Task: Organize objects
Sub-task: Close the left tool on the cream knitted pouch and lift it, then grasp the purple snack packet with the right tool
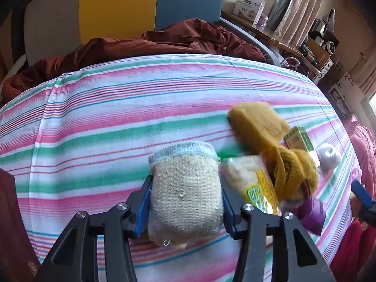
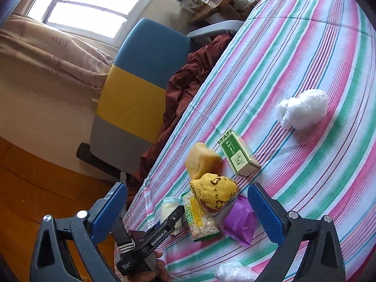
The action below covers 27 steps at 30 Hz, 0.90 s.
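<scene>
On the striped bed [image 1: 164,98], the left gripper [image 1: 185,202] has a rolled beige sock [image 1: 185,195] between its blue pads, which press its sides: it is grasping the sock, low over the sheet or resting on it, I cannot tell which. Just to the sock's three o'clock lies the gathered pile: a snack packet [image 1: 249,181], a mustard knitted item [image 1: 293,171] partly over it, a yellow sponge [image 1: 256,122] at about one o'clock, a green box [image 1: 299,138] behind, and a purple packet [image 1: 312,213] at four o'clock. A white plastic bundle [image 1: 329,156] sits a little apart at the pile's three o'clock.

The right gripper [image 2: 188,213] hangs released, jaws wide and empty, near the purple packet.

Judging by this, the sorting is well along: most items are clustered, and the sock looks about to join them. Left over seem to be the white bundle and another clear plastic wad [image 2: 232,273] at the bottom of the right view, both apart from the pile.

For room: the sheet is bare from nine through twelve o'clock of the sock. The pile sits near the bed's edge in the right view, with the wooden floor [image 2: 35,188] below and a rumpled maroon cover [image 1: 164,42] towards the headboard [image 1: 117,7], so pushing items that way risks a fall.
</scene>
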Motion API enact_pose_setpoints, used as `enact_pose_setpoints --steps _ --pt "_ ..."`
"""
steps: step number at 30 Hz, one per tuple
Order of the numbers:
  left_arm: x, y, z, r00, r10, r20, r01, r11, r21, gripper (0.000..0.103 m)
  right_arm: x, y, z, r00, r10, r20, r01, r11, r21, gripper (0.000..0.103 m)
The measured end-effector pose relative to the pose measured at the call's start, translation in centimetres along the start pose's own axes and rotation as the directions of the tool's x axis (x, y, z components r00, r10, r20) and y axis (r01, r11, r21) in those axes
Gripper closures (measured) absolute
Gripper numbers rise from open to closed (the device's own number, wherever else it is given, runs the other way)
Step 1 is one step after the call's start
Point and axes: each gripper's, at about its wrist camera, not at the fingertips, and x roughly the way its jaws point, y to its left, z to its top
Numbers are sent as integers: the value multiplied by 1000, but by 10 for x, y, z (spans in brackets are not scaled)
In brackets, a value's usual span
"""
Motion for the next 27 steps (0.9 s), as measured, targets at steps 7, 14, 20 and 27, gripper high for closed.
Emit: enact_pose_setpoints --steps 7,14,20,27 --pt "-25 -1 -42 999 23 25 -23 1000 15 53 11 -1 -1 997 -71 -24 70 997 -18 0" --pt "-55 -4 -95 998 14 64 -14 1000 6 52 35 -18 -10 952 -277 -129 276 961 -28 1" --pt "-62 -1 -106 996 -4 90 2 1000 16 52 49 -12 -19 920 -350 -177 334 936 -113 13" --pt "-61 2 -110 994 -23 108 23 1000 1 52 66 -14 -26 874 -441 -202 412 895 -172 20"
